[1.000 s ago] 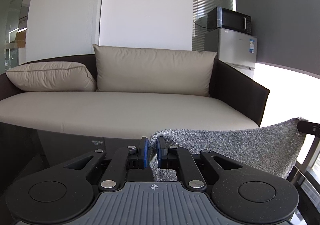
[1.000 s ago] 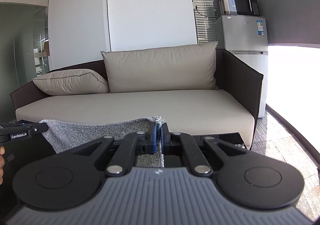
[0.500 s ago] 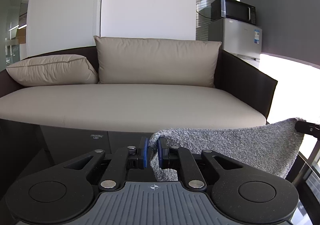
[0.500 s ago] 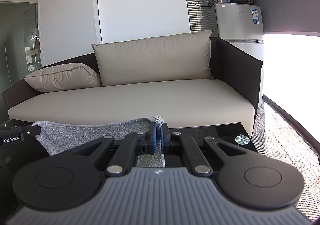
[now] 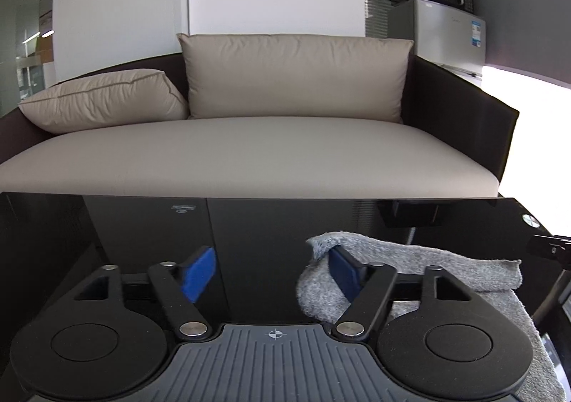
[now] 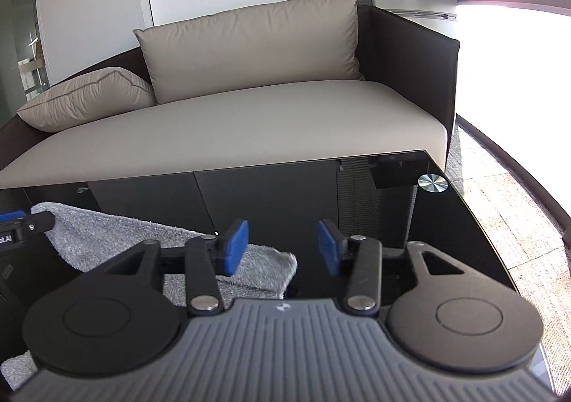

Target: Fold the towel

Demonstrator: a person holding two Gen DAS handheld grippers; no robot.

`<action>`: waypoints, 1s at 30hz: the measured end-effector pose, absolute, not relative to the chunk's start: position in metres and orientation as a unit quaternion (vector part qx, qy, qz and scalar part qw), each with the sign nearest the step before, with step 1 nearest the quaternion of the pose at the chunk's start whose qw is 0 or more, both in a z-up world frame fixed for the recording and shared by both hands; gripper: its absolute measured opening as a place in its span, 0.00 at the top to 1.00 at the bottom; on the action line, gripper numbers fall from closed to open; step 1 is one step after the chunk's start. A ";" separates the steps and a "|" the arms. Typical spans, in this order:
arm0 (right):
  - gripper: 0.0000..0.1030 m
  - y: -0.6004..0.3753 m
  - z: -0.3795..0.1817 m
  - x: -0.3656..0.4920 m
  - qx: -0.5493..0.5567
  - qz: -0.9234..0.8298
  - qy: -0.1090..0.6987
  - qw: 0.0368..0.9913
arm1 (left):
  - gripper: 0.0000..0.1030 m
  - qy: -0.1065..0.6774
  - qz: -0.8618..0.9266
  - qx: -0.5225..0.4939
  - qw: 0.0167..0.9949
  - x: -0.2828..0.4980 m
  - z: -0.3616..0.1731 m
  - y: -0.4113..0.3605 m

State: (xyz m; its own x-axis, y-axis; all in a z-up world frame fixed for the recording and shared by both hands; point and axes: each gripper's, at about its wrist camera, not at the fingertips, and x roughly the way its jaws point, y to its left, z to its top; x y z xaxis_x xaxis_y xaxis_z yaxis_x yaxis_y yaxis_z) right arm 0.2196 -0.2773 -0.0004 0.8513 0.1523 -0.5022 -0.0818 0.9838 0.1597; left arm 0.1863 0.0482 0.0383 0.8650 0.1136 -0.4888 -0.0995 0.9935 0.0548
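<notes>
A grey towel (image 5: 446,270) lies on a black glass table (image 5: 267,223). In the left wrist view my left gripper (image 5: 273,273) has its jaws opening wide; a towel corner drapes against the right blue pad (image 5: 342,275), and nothing is pinched between the pads. In the right wrist view the towel (image 6: 117,234) lies folded over itself at the lower left. My right gripper (image 6: 283,246) is opening too, and the towel's corner (image 6: 282,264) rests below and between its pads, free of both. The left gripper's tip (image 6: 21,223) shows at the left edge.
A beige sofa (image 5: 249,159) with two cushions stands just beyond the table's far edge. A silver fridge (image 5: 449,34) with a microwave on top is at the back right. A round metal fitting (image 6: 432,183) marks the table's far right corner, with carpeted floor beyond.
Both grippers came down toward the table and went from shut on the towel's corners to open. The towel, held stretched in the air before, now lies on the table.
</notes>
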 end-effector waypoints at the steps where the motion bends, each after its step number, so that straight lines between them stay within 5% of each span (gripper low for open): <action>1: 0.51 -0.278 -0.001 0.218 0.064 0.060 0.266 0.960 | 0.23 0.256 0.058 0.013 0.965 0.185 0.039 0.051; 16: 0.51 -0.257 -0.010 0.162 -0.004 0.126 0.287 0.950 | 0.25 0.306 0.036 0.165 0.937 0.135 0.009 0.038; 30: 0.51 -0.259 -0.020 0.090 -0.100 0.149 0.308 0.934 | 0.25 0.352 0.024 0.178 0.918 0.082 -0.004 0.036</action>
